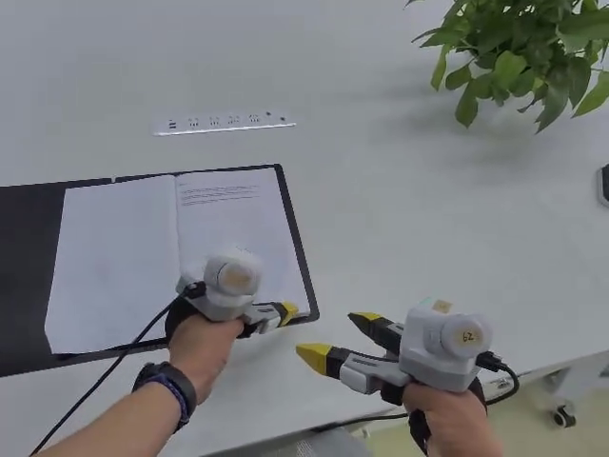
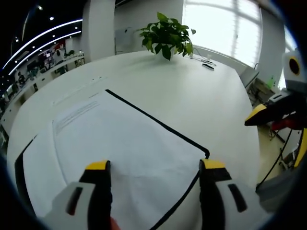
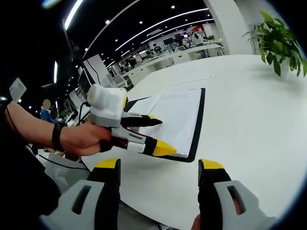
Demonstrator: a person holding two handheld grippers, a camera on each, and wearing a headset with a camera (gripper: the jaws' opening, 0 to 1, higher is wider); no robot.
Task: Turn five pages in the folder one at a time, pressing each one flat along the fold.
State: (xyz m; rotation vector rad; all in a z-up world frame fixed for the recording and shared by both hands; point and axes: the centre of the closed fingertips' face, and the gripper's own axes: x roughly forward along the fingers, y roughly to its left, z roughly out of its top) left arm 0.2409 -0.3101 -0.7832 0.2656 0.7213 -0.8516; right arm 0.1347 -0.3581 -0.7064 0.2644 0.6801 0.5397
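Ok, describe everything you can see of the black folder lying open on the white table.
The black folder lies open and flat on the white table. Its thin black cover frames white paper pages: the right page carries a few lines of small print at its top, the left page looks blank, with the fold between them. More black cover shows at the far left. The grey, yellow-tipped left gripper, jaws open, sits over the folder's near right corner; contact cannot be told.

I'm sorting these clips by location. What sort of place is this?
Probably an open-plan office: a large white table with a built-in socket strip, a potted plant, and, behind, rows of desks under long ceiling strip lights.
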